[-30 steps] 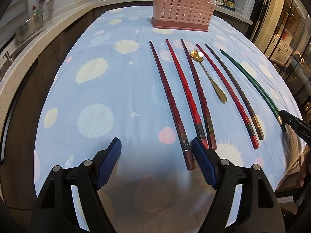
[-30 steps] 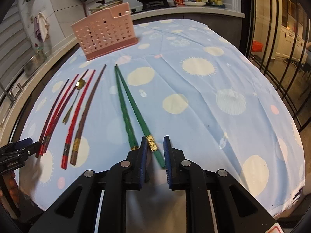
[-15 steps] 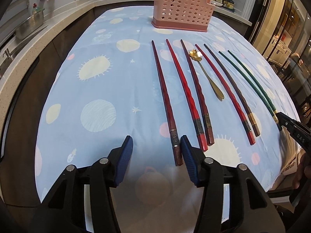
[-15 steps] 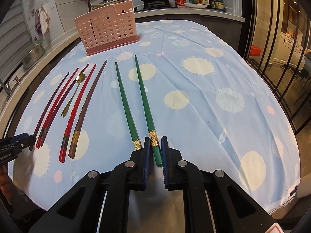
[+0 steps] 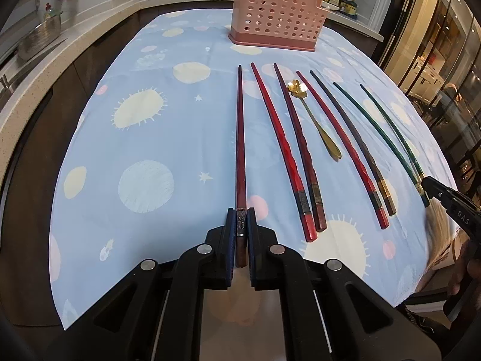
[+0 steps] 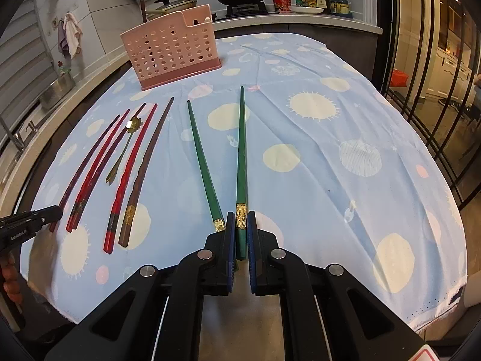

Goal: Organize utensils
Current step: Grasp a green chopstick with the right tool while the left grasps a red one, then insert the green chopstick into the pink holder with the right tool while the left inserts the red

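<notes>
My left gripper (image 5: pixel 241 215) has its jaws closing, pads pressed on the thick end of a dark red chopstick (image 5: pixel 240 138) whose tip rests on the cloth. To its right lie several more red and brown chopsticks (image 5: pixel 282 156) and a gold flower-headed spoon (image 5: pixel 318 123). My right gripper (image 6: pixel 241 219) is shut on the gold-banded end of a green chopstick (image 6: pixel 240 150). The second green chopstick (image 6: pixel 203 162) lies just left of it. A pink perforated utensil holder (image 5: pixel 276 21) (image 6: pixel 171 51) stands upright at the far side.
A blue spotted tablecloth (image 6: pixel 330 150) covers the table; its right half holds nothing. The cloth's near edge hangs just below both grippers. A counter with a metal pot (image 5: pixel 39 39), stove, pans and bottles curves behind the holder. Glass doors stand at right.
My left jaws went from wide apart to closed on the dark red chopstick, which now points straight ahead. The held green chopstick swung away from its mate.
</notes>
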